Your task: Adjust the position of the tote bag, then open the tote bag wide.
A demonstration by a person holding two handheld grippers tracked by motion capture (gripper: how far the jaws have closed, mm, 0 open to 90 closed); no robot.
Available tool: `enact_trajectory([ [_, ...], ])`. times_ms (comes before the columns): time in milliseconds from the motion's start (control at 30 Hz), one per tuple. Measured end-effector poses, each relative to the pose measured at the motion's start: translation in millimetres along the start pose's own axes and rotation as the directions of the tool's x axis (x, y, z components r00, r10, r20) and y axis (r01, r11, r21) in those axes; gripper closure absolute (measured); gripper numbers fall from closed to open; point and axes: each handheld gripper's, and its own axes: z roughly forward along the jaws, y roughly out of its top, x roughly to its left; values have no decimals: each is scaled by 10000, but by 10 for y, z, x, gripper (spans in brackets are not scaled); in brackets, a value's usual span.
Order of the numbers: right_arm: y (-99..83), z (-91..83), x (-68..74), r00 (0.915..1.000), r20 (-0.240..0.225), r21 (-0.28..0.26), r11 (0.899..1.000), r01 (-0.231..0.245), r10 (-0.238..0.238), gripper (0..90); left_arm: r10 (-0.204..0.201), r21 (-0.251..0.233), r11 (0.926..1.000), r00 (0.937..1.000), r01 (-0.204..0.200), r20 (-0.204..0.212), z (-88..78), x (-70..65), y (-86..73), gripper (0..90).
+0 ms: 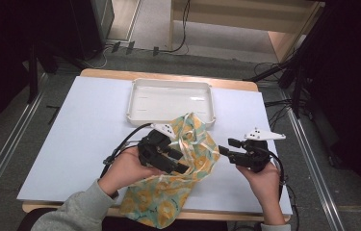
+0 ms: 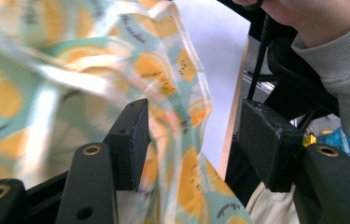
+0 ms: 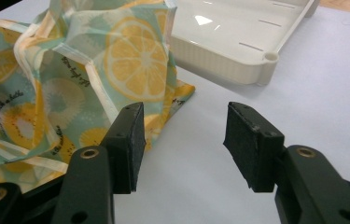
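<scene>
High view shows the left gripper [image 1: 180,166] lying on a lemon-print cloth [image 1: 195,144] near the front of the desk [image 1: 86,125], jaws spread wide. The right gripper [image 1: 225,147] hovers just beside the cloth, also spread. A white tray [image 1: 168,86] sits behind.
</scene>
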Motion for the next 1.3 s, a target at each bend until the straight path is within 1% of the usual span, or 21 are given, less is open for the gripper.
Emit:
enact_trajectory([
  [100,19,-12,24,10000,-29,54,10000,-61,62,493,-127,-277,9995,9999,126,-53,-121,34,-21,437],
  [133,28,-18,37,10000,-78,52,10000,-30,30,494,-106,-309,9995,9999,103,-80,-148,44,-27,437],
  [233,46,-19,69,9999,-131,51,10000,31,-30,496,-227,-459,9987,9993,213,-304,-252,82,-59,437],
  [500,87,-17,149,9993,-346,149,9997,171,-166,494,-309,-664,9975,9964,257,-786,-457,187,-131,427],
  [567,89,-17,154,9991,-386,137,9998,174,-168,492,-443,-740,9965,9950,377,-897,-497,222,-153,426],
  [667,95,-9,164,9988,-453,192,9996,205,-197,482,-535,-742,9962,9933,460,-1024,-542,276,-190,422],
  [700,97,-5,169,9987,-466,230,9995,207,-196,479,-605,-794,9955,9925,522,-1059,-546,292,-204,422],
  [767,100,10,179,9987,-465,271,9994,216,-203,467,-664,-719,9957,9919,588,-1086,-552,333,-235,420],
  [800,104,19,186,9982,-535,290,9992,267,-251,460,-725,-728,9952,9913,647,-1102,-548,349,-250,420],
  [900,110,42,206,9977,-593,313,9989,352,-333,450,-738,-650,9957,9904,665,-1170,-539,395,-286,422],
  [967,113,60,217,9973,-633,340,9987,393,-371,444,-855,-637,9949,9889,782,-1216,-530,425,-311,423],
  [1100,119,117,240,9961,-747,397,9980,496,-465,422,-1100,-745,9920,9878,1021,-1102,-505,503,-365,427],
  [1133,121,127,250,9959,-823,460,9981,416,-377,419,-1127,-710,9919,9875,1053,-1101,-499,514,-372,428],
  [1167,121,138,250,9954,-821,460,9976,525,-486,418,-1173,-711,9914,9868,1098,-1121,-493,517,-376,429],
  [1200,123,146,254,9953,-835,476,9975,526,-485,416,-1196,-718,9911,9867,1121,-1103,-480,520,-381,429],
  [1300,124,169,266,9948,-880,532,9970,558,-510,404,-1117,-607,9926,9875,1054,-1114,-452,520,-387,432],
])
